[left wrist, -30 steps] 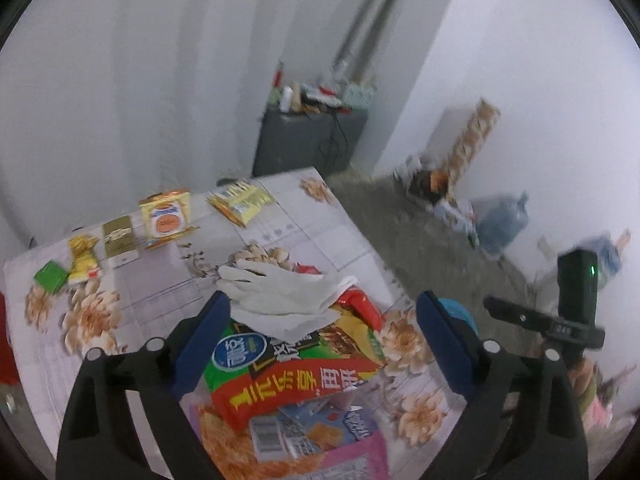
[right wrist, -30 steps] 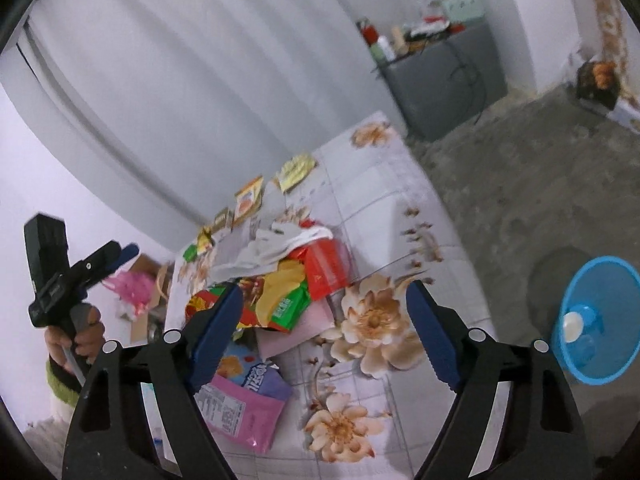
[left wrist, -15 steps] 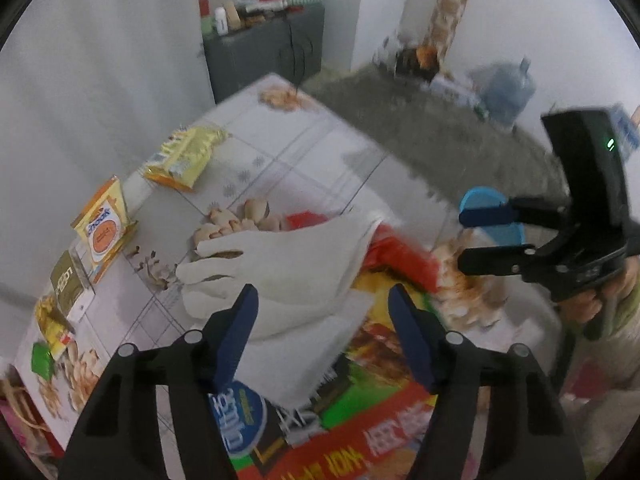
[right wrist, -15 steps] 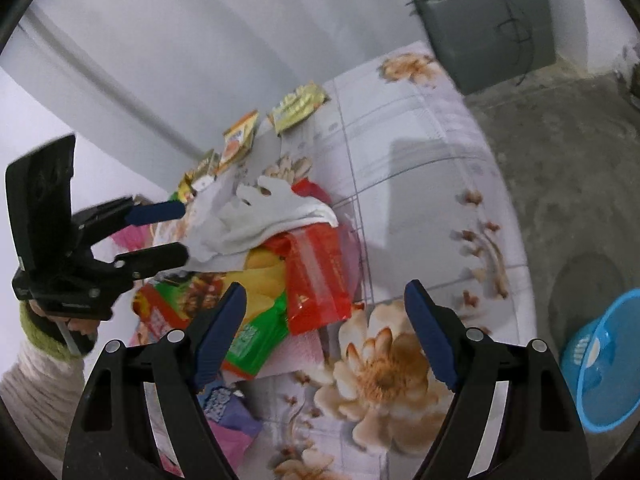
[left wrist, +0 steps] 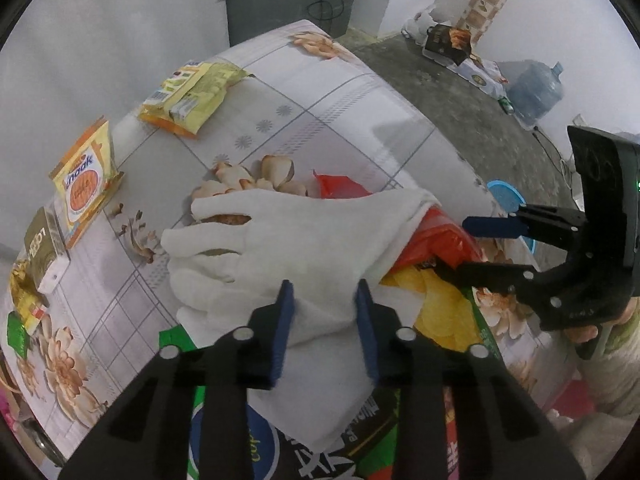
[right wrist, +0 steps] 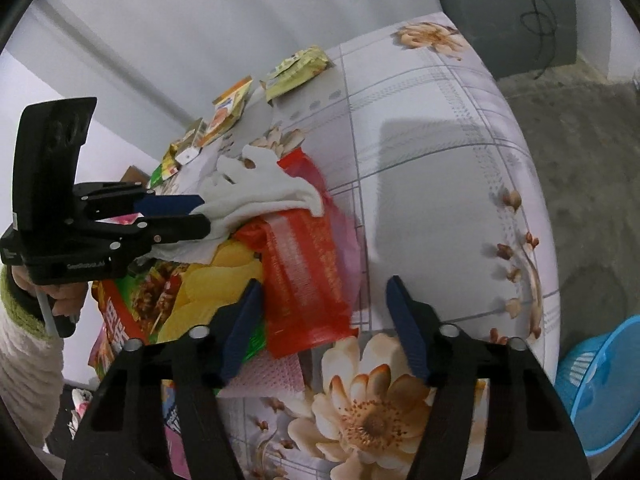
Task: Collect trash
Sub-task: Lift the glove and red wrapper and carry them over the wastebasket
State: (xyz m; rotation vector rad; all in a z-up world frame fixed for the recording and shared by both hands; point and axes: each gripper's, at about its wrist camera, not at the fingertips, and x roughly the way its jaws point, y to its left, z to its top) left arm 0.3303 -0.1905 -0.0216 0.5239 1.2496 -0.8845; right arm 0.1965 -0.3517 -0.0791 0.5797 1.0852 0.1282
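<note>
The white glove (left wrist: 304, 236) is draped over a heap of snack wrappers on the flowered table (left wrist: 360, 104). The left gripper (left wrist: 324, 300) has just been closing, and its cuff end is bracketed; whether the pads already pinch the cloth cannot quite be told. The right gripper (right wrist: 324, 312), also just narrowed but not yet clamped, straddles the red wrapper (right wrist: 308, 276). Both are judged light and limp (the wrapper slippery too), so bunched folds or edges are best pinched.
</note>
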